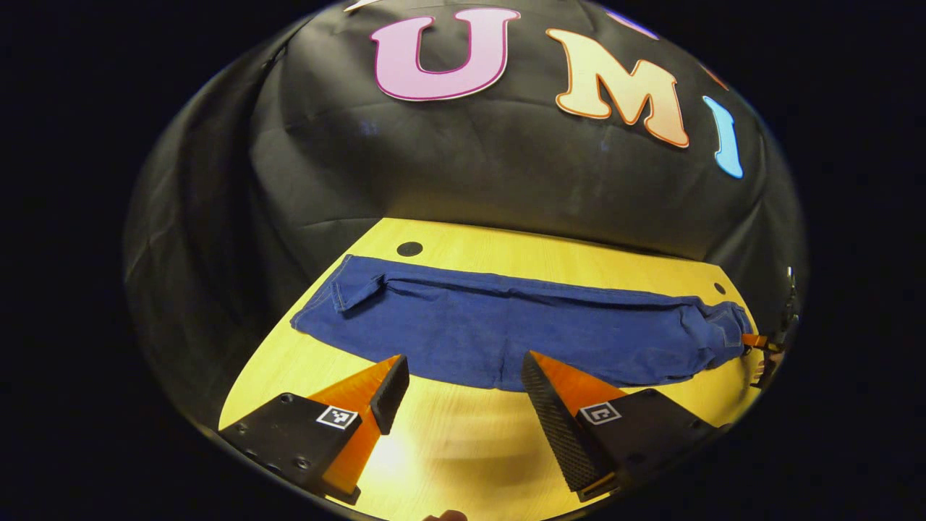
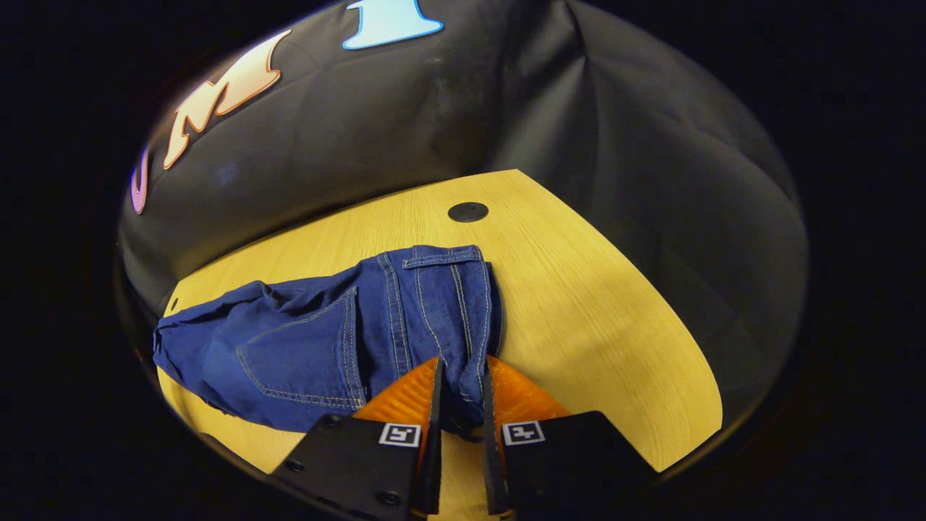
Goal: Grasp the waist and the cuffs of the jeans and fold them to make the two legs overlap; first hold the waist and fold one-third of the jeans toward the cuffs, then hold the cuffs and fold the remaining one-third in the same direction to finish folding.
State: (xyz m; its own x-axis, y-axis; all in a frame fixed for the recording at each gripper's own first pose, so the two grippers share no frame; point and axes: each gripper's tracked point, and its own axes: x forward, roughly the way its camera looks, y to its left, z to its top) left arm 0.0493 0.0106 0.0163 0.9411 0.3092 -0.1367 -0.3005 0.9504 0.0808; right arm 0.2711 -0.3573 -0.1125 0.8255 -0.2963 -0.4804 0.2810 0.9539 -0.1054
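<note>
We've got the right gripper (image 2: 461, 380) pinching the stitched denim waist of the jeans (image 2: 325, 340). Left gripper (image 1: 463, 383) hangs wide open over the grainy wooden table (image 1: 448, 449).

dim booth — tabletop (image 1: 506, 250) brightly lit | glare near bottom | edges fisheye-warped

A pale wooden table (image 1: 463, 449) with a round black hole (image 1: 409, 249) near its far edge carries blue jeans (image 1: 506, 329), laid flat lengthwise, cuffs at left, waist at right.
</note>
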